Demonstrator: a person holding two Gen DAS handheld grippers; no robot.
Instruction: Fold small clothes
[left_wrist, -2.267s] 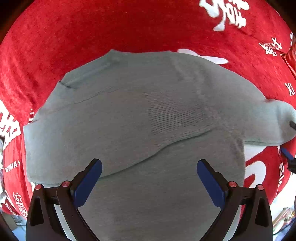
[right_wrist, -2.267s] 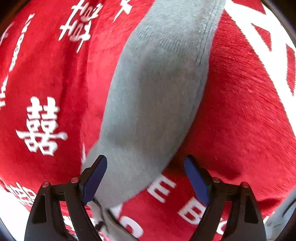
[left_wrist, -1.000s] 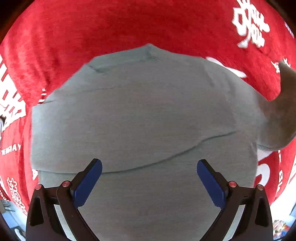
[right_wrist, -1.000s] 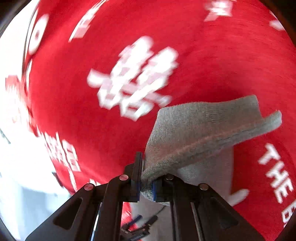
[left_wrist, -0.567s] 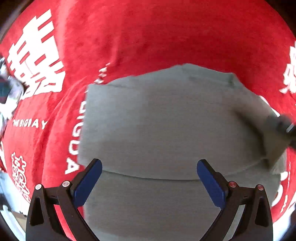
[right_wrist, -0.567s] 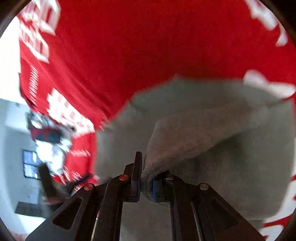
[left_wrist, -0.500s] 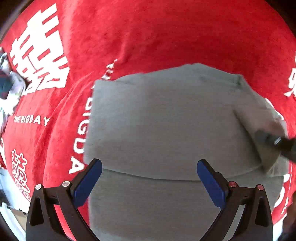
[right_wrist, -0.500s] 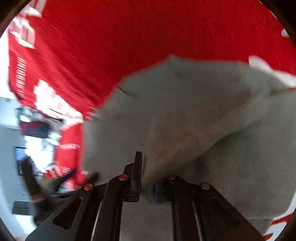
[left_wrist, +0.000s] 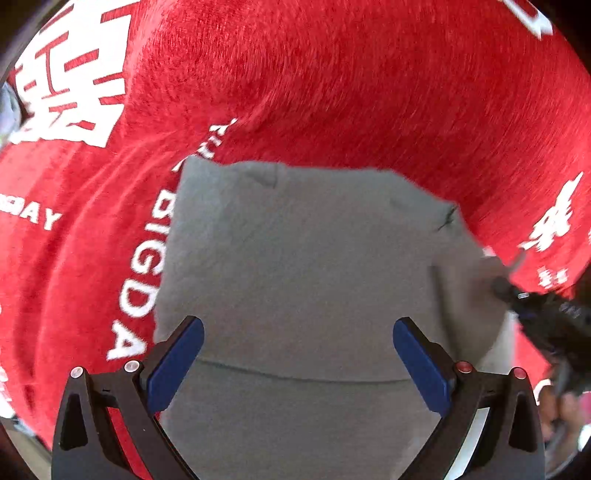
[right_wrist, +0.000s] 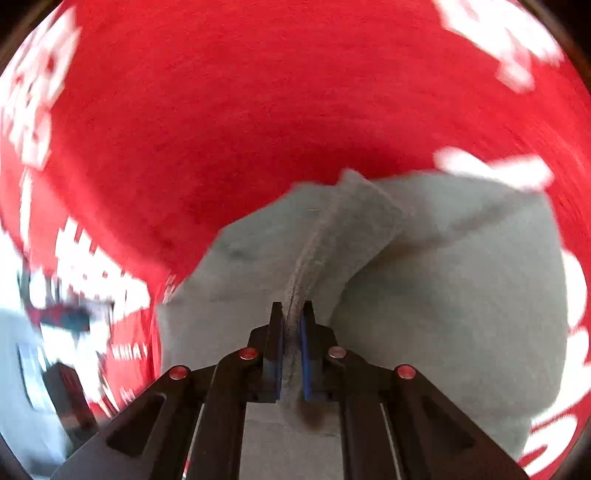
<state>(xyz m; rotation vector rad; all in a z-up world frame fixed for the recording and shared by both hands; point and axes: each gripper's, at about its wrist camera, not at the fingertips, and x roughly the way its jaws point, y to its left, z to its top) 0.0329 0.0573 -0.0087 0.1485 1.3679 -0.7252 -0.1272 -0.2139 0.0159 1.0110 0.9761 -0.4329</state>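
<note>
The right gripper (right_wrist: 291, 325) pinches a seamed sleeve edge (right_wrist: 314, 254) of the small grey knitted sweater (left_wrist: 303, 266); its jaws have just been closing on that fold. The left gripper (left_wrist: 297, 354) hangs over the sweater's near half, jaws wide, nothing between them. The sweater lies flat on the red plush blanket with white lettering (left_wrist: 332, 92), which stretches beyond its far edge.

The sweater (left_wrist: 303, 266) is grey knitted cloth, matt and softly fuzzy, with a ribbed edge. Under it, the red cloth (left_wrist: 332, 92) is plush, short-piled and faintly shiny, printed in flat white. Each gripper (left_wrist: 297, 363) is matt black plastic, with smooth blue pads (left_wrist: 421, 365).
</note>
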